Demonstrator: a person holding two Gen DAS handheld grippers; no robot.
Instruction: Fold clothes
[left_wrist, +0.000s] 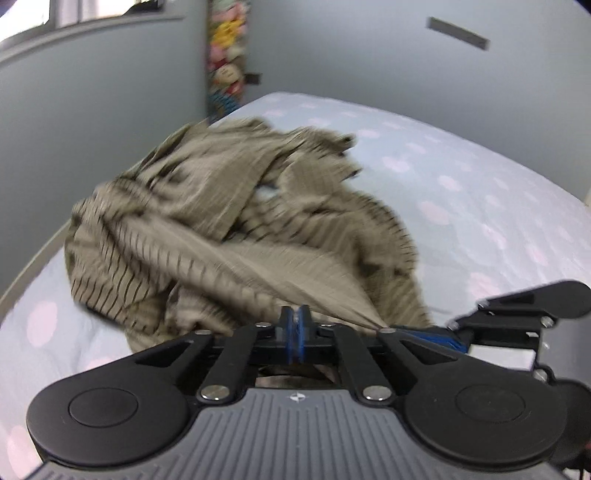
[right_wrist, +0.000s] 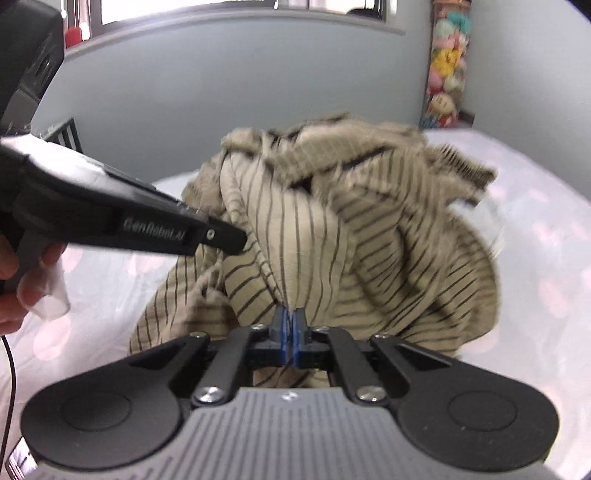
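Observation:
A beige garment with thin dark stripes (left_wrist: 236, 221) lies bunched on the bed; it also fills the middle of the right wrist view (right_wrist: 351, 240). My left gripper (left_wrist: 294, 321) is shut, its blue pads pressed together at the garment's near edge; I cannot tell if cloth is between them. My right gripper (right_wrist: 290, 325) is shut on a pinch of the garment, and cloth fans out from its tips. It shows in the left wrist view (left_wrist: 424, 328) at the right, pulling a fold taut. The left gripper's body (right_wrist: 155, 225) reaches in from the left, its tip against the cloth.
The bed has a pale blue sheet with pink dots (left_wrist: 461, 177). Grey walls stand close behind it. A column of colourful plush toys (left_wrist: 227, 59) sits in the corner. A window ledge (right_wrist: 221, 22) runs along the top. A hand (right_wrist: 22, 280) holds the left gripper's handle.

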